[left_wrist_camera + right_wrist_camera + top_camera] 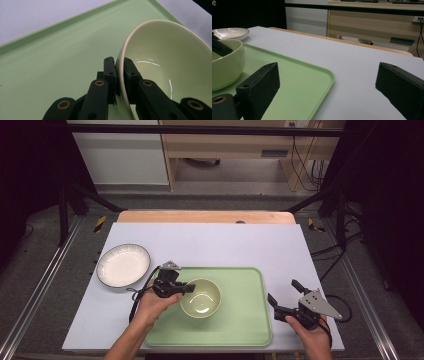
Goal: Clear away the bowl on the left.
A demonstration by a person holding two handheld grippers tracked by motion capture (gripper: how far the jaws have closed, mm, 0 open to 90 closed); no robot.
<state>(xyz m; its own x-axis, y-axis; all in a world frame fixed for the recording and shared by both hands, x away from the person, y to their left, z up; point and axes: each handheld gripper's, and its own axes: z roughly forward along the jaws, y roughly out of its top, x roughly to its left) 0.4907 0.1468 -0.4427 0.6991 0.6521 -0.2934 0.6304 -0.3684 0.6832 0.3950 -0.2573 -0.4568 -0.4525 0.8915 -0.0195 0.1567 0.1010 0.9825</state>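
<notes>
On the tray (240, 320): green bowl (201, 298)
Left gripper (186, 289): jaws pinching the bowl's rim
Right gripper (283, 296): jaws spread wide, beside tray

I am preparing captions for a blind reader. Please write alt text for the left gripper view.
The left gripper pinches the rim of a pale green bowl, one black jaw outside the wall and one inside. The bowl sits on a light green tray, whose raised edge runs across the top.
</notes>
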